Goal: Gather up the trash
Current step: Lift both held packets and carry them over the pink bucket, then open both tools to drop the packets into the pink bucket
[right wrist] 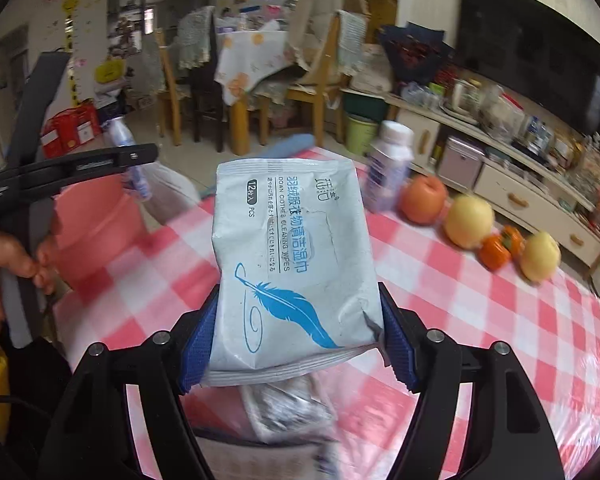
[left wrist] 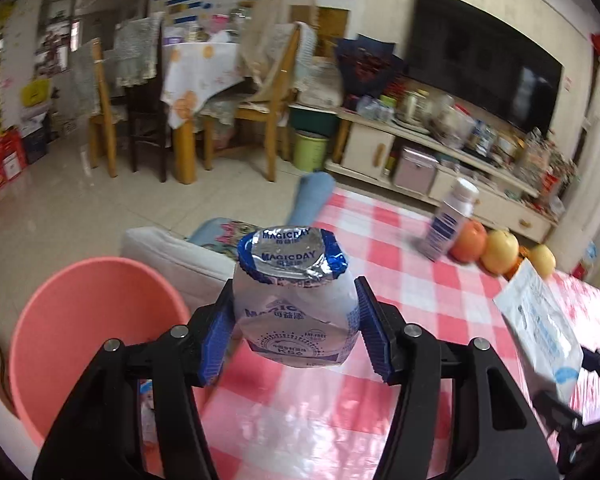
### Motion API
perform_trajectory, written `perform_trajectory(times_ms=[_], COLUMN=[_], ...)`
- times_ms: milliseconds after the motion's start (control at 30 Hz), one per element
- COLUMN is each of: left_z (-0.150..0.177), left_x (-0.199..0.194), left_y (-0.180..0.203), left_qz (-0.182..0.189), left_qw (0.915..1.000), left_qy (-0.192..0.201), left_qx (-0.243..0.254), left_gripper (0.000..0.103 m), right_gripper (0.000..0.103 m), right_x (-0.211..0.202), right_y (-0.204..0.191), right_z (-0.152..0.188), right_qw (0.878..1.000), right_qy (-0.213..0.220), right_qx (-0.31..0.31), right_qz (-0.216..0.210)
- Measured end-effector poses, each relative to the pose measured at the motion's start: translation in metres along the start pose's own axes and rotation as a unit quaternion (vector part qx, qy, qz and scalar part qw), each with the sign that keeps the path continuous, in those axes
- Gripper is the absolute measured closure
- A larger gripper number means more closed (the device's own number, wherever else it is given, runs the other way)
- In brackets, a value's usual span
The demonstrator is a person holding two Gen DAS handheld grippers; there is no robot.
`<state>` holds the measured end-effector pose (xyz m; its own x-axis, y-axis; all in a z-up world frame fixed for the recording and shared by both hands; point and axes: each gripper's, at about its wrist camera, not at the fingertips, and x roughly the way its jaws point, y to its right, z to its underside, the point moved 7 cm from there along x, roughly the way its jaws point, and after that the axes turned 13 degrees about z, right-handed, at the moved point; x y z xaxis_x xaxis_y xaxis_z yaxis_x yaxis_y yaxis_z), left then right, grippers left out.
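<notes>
My left gripper (left wrist: 296,328) is shut on a small white yogurt bottle (left wrist: 296,312) with a crumpled foil lid, held above the table's left edge. A pink bin (left wrist: 80,320) stands just left of it, below table level; it also shows in the right wrist view (right wrist: 96,224). My right gripper (right wrist: 296,336) is shut on a white wipes packet (right wrist: 288,264) with a blue feather print, held over the red-checked table (right wrist: 480,320). That packet shows at the right of the left wrist view (left wrist: 544,328). The left gripper's body (right wrist: 72,168) appears at the left of the right wrist view.
A white bottle (right wrist: 388,164) stands on the table's far side next to an orange apple (right wrist: 424,200), yellow fruit (right wrist: 468,220) and persimmons (right wrist: 500,248). A crumpled wrapper (right wrist: 288,412) lies under the right gripper. Chairs, a green bin (left wrist: 310,150) and a TV cabinet stand beyond.
</notes>
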<state>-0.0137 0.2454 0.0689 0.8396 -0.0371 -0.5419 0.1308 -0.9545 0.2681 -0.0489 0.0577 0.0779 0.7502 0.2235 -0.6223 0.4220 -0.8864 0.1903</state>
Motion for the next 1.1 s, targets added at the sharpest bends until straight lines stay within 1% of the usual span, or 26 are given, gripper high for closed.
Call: perform_trajectory(times_ms=[167,333,533,667,733,800,867,900,933,1000,1100], left_z=[-0.012,-0.015,-0.015,-0.012,-0.008,-0.005,-0.005,-0.003,-0.003,-0.004,-0.004], left_x=[-0.024,-0.048,-0.066,-0.067,-0.065,-0.065,-0.063,-0.063,-0.062,-0.062,-0.063], left_y=[-0.060,-0.119,-0.171,-0.200,-0.212,-0.216,-0.217,-0.216,-0.216,-0.216,-0.212], left_qz=[-0.036,-0.067,-0.112,-0.121,-0.127,-0.125,-0.118,-0.117,-0.117,-0.115,-0.105], left_qw=[0.9971,0.9892,0.9807,0.9768,0.9755,0.9755,0.9763,0.9767,0.9771,0.9768,0.9768], left_qy=[0.025,0.043,0.055,0.044,0.035,0.032,0.030,0.029,0.028,0.030,0.039], left_qx=[-0.062,-0.123,-0.151,-0.171,-0.176,-0.178,-0.179,-0.177,-0.176,-0.178,-0.183], left_gripper=[0.044,0.044,0.044,0.044,0.044,0.040,0.027,0.027,0.027,0.026,0.021], right_gripper=[0.031,0.031,0.030,0.030,0.029,0.025,0.022,0.019,0.017,0.016,0.014], right_x=[-0.007,-0.002,0.017,0.036,0.044,0.051,0.057,0.058,0.058,0.056,0.051], right_y=[-0.072,-0.142,-0.218,-0.261,-0.276,-0.288,-0.290,-0.291,-0.288,-0.281,-0.263], right_z=[-0.038,-0.064,-0.077,-0.079,-0.078,-0.076,-0.073,-0.072,-0.070,-0.067,-0.065], right_qw=[0.998,0.992,0.985,0.979,0.977,0.974,0.974,0.975,0.977,0.980,0.985], right_qy=[0.017,0.021,0.010,0.000,-0.002,-0.001,-0.005,-0.005,-0.002,0.003,0.013], right_qx=[-0.048,-0.095,-0.141,-0.172,-0.183,-0.188,-0.188,-0.186,-0.182,-0.173,-0.151], right_qz=[-0.044,-0.075,-0.104,-0.111,-0.113,-0.123,-0.124,-0.119,-0.109,-0.101,-0.081])
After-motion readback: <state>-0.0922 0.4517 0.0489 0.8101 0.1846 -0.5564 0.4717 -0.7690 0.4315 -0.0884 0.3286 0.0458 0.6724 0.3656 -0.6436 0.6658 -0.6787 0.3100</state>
